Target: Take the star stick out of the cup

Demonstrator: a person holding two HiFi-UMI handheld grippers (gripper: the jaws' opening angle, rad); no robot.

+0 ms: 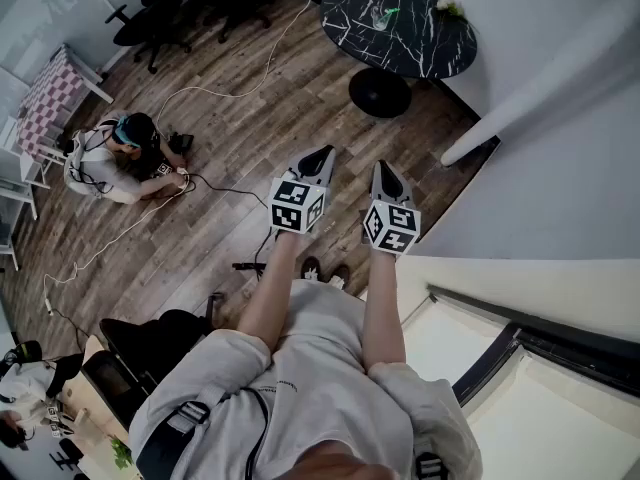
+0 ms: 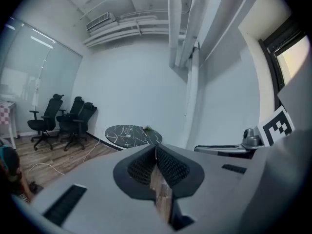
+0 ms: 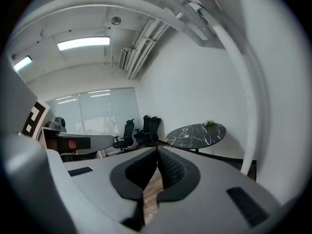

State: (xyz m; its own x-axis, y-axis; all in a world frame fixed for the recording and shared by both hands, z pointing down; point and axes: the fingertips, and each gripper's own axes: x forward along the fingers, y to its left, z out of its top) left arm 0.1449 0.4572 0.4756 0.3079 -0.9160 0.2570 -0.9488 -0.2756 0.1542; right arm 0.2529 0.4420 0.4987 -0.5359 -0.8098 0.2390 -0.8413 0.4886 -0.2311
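Far across the room stands a round black marble table. On it is a small clear cup holding a green star stick. I hold both grippers side by side at chest height, well short of the table. In the head view my left gripper and right gripper point toward the table. The left gripper view shows the left gripper shut, pads meeting with nothing between them, and the table beyond. The right gripper is likewise shut and empty, with the table ahead to the right.
A person sits on the wooden floor at the left among cables. Black office chairs stand at the back left. A small plant sits on the table's far edge. A white wall and pipe run along the right.
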